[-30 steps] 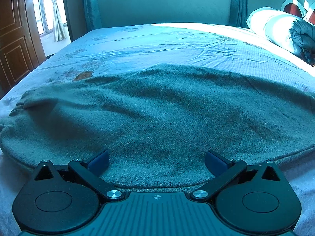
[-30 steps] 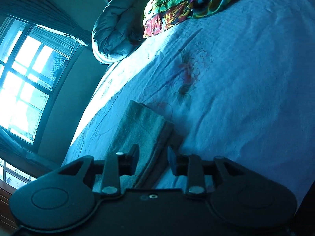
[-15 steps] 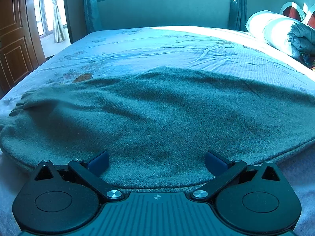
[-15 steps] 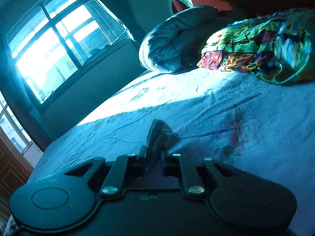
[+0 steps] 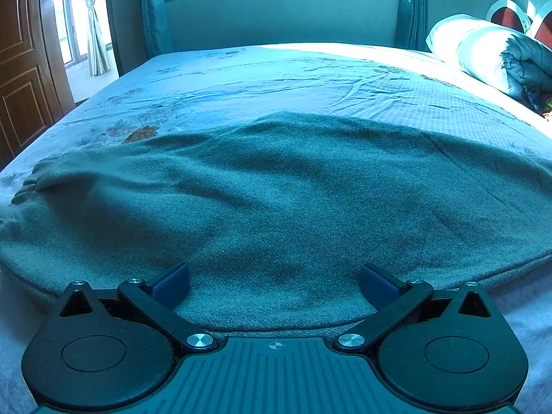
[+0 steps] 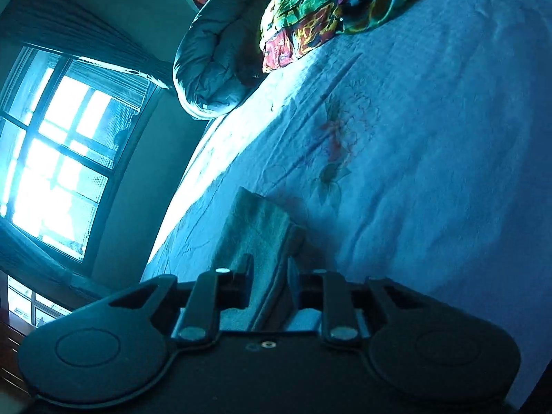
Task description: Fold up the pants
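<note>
Soft, limp pants [image 5: 276, 200] on the bed [image 5: 276, 79]: left hand-held gripper [image 5: 274, 284] gapes wide, right hand-held gripper [image 6: 269, 288] narrowly straddles the folded end, so grab edges.

Grey-green pants [image 5: 276, 200], pale floral bedsheet [image 5: 276, 79], multicoloured blanket [image 6: 331, 10]

pants [image 5: 276, 200]: fuzzy matt knit cloth | bed sheet [image 5: 293, 79]: thin wrinkled printed cloth | left tool [image 5: 274, 284]: matt black plastic, shiny metal rivets | door [image 5: 20, 69]: panelled wood

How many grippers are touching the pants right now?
2. The left gripper rests open on the pants' near edge; the right gripper straddles a folded end, part open.
</note>
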`<state>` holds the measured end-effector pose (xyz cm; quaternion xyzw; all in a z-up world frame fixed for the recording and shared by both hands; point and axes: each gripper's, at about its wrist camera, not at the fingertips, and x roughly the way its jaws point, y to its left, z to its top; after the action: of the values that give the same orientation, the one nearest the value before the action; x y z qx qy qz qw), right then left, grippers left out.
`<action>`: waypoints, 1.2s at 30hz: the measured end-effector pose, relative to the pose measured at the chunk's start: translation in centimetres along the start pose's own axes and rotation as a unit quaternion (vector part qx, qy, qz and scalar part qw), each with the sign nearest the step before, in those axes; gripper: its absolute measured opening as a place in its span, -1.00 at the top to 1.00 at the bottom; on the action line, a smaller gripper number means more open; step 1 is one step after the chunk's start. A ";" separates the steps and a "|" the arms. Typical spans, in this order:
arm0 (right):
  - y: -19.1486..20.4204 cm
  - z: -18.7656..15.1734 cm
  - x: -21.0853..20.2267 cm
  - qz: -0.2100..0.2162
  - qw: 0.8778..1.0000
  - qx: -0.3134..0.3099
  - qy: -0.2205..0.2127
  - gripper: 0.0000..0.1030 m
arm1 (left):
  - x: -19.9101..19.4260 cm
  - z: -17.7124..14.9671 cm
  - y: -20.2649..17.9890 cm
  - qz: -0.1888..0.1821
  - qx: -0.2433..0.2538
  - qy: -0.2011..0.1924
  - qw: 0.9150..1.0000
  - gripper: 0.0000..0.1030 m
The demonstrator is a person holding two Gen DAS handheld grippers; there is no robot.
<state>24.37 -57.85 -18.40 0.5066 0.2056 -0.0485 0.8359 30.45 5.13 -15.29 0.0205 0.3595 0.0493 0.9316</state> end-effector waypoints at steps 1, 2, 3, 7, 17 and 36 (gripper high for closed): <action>0.1 0.1 0.3 -0.010 1.000 0.000 0.002 0.72 | 0.0 0.0 0.0 -0.001 0.000 0.001 1.000 -1.00; 0.0 0.1 0.7 -0.022 1.000 0.006 0.006 0.72 | 0.0 0.0 0.1 -0.002 0.001 0.001 1.000 -1.00; 0.0 0.1 0.9 -0.023 1.000 0.012 0.009 0.73 | 0.0 0.1 0.1 -0.003 0.001 0.002 1.000 -1.00; 0.2 0.1 1.5 -0.044 0.999 0.020 0.015 0.79 | 0.0 0.1 0.1 0.000 0.001 0.001 1.000 -1.00; 2.9 -0.1 0.0 -0.023 0.998 -0.050 -0.019 1.00 | -0.2 0.0 0.1 0.000 0.000 -0.001 1.000 -1.00; 14.5 -8.2 6.8 -0.003 0.957 -0.277 0.090 0.11 | 1.2 3.2 0.2 0.046 0.012 -0.023 0.999 -1.00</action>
<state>32.40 -42.89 -12.36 0.2567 0.2865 0.0539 0.9215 33.45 5.46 -13.67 0.0489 0.3376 0.0874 0.9359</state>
